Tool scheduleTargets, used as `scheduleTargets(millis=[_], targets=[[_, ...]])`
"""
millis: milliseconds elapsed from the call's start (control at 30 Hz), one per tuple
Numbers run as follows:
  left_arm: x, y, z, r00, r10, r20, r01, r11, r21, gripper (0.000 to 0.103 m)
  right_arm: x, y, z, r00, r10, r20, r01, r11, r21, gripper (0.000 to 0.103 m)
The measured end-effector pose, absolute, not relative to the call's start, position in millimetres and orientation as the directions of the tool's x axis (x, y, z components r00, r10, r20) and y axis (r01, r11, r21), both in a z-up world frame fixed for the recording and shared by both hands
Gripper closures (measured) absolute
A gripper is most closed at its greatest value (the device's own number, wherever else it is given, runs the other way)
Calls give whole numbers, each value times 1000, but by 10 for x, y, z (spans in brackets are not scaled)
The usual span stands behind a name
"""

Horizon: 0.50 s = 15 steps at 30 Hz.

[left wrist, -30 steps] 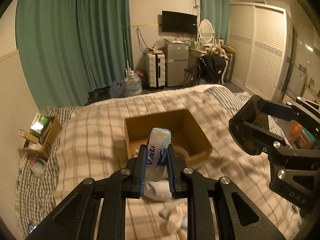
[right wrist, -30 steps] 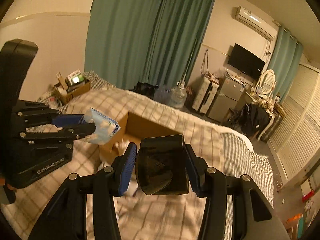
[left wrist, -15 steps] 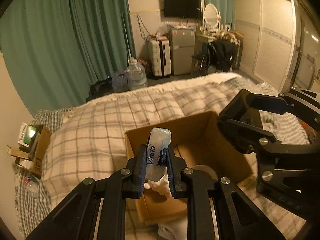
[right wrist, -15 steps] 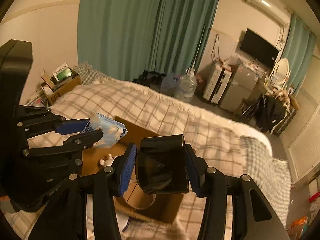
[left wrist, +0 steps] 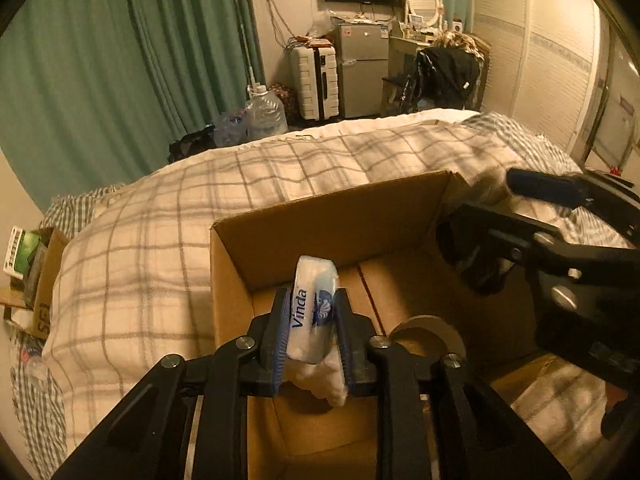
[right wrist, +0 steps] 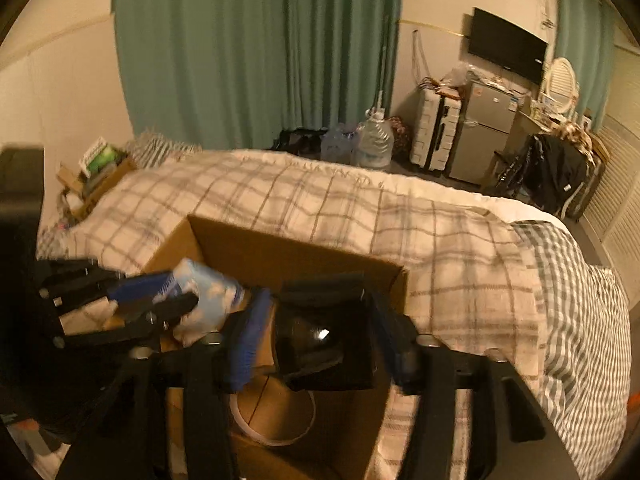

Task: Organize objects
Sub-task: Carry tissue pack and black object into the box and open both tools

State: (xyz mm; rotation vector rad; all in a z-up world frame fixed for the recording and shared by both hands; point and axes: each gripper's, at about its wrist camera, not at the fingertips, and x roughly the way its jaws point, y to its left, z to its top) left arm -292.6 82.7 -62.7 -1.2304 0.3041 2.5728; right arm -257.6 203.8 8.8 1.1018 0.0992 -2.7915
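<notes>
Left wrist view: the tissue pack (left wrist: 312,312) is seen between the pads of the left gripper (left wrist: 311,334), over the open cardboard box (left wrist: 328,216) that sits on the checked bedspread (left wrist: 160,216); its jaws have just been opening, and whether the pads still press the pack cannot be told. A roll of tape (right wrist: 276,420) lies on the box floor. On the right wrist view, the black container (right wrist: 328,340) is seen between the spread jaws of the right gripper (right wrist: 320,346), which have just been opening, gaps showing at both sides.
</notes>
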Motion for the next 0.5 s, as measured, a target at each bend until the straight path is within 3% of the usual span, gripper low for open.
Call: scheduleTargets(millis=[33, 67, 100, 233, 367, 500], targets=[[-2917, 821, -605, -594, 154, -789, -326, -943, 62, 55, -2526, 2063, 153, -737, -93, -670, 134, -991, -9, 19], [-2883, 806, -559, -590, 152, -793, -319, -946, 56, 35, -2488, 2065, 217, -746, -85, -661, 123, -992, -11, 18], [-2841, 791, -508, -596, 152, -789, -313, -948, 54, 28, -2405, 2085, 309, -754, -76, -653, 113, -993, -16, 18], [-2569, 714, -197, -631, 138, -764, -312, -946, 87, 22, -2087, 2094, 679, -772, -20, -636, 82, -994, -67, 18], [-2165, 601, 211, -680, 154, -716, -307, -948, 87, 9, -1657, 2078, 1092, -786, 19, -617, 69, -991, -118, 18], [-1798, 522, 448, -696, 155, -701, -306, -947, 94, 9, -1186, 2041, 1430, -811, 39, -583, 61, -987, -151, 17]])
